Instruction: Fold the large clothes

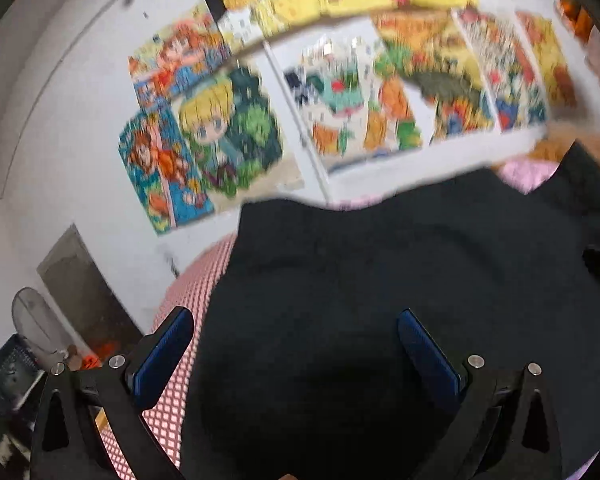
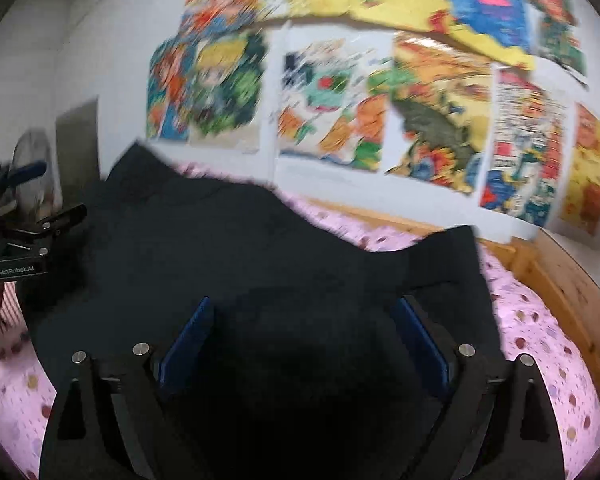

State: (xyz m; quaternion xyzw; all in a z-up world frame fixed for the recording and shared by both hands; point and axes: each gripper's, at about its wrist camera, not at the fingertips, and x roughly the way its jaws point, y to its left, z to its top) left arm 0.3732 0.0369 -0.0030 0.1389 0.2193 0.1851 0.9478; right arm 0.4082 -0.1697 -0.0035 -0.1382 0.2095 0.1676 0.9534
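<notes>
A large black garment lies spread over the bed and fills the lower part of both views. In the left wrist view my left gripper stands wide open over the garment's left edge, its blue pads apart with no cloth pinched between them. In the right wrist view the black garment has a folded flap near its right edge. My right gripper is open above it, and its blue pads are clear of the cloth. The left gripper shows at the left edge of this view.
A pink dotted sheet covers the bed, with a red-and-white checked cloth at the left side. A wooden bed frame runs along the poster-covered wall. A fan and dark clutter stand at the far left.
</notes>
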